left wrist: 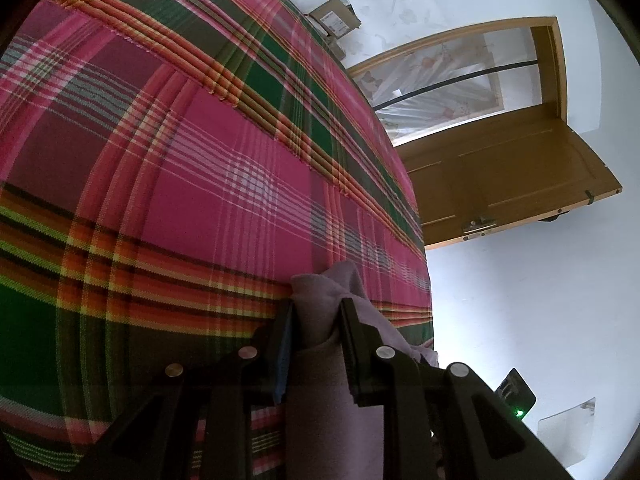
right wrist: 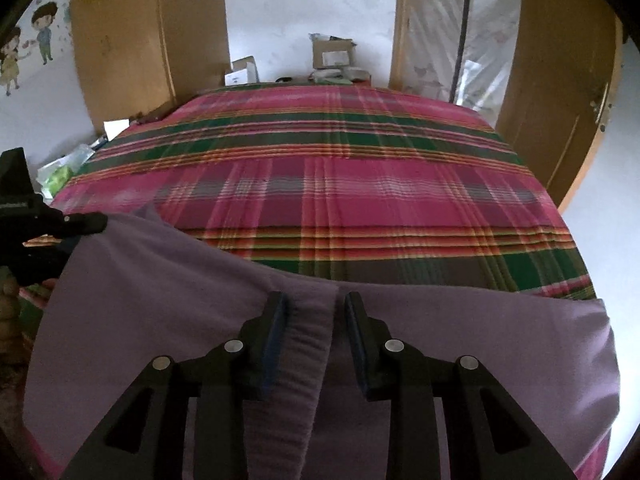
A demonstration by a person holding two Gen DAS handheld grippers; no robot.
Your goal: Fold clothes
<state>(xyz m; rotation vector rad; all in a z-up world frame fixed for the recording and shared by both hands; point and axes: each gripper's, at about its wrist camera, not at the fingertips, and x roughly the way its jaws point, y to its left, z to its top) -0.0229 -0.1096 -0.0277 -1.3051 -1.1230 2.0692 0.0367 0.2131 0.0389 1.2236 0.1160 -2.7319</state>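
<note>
A purple garment (right wrist: 168,300) lies spread over the near part of a bed with a pink, green and orange plaid cover (right wrist: 340,200). My right gripper (right wrist: 314,304) is shut on a ribbed edge of the garment near its middle. My left gripper (left wrist: 318,308) is shut on a bunched corner of the same purple garment (left wrist: 332,360), held above the plaid cover (left wrist: 180,160). In the right wrist view the left gripper (right wrist: 76,226) shows at the far left, holding the garment's left corner lifted.
Cardboard boxes (right wrist: 332,56) and small white boxes (right wrist: 240,72) sit on the floor beyond the bed. A wooden wardrobe (right wrist: 148,32) stands at the back left. An open wooden door (right wrist: 560,80) and curtained doorway are at the right. Plastic bags (right wrist: 64,168) lie by the bed's left side.
</note>
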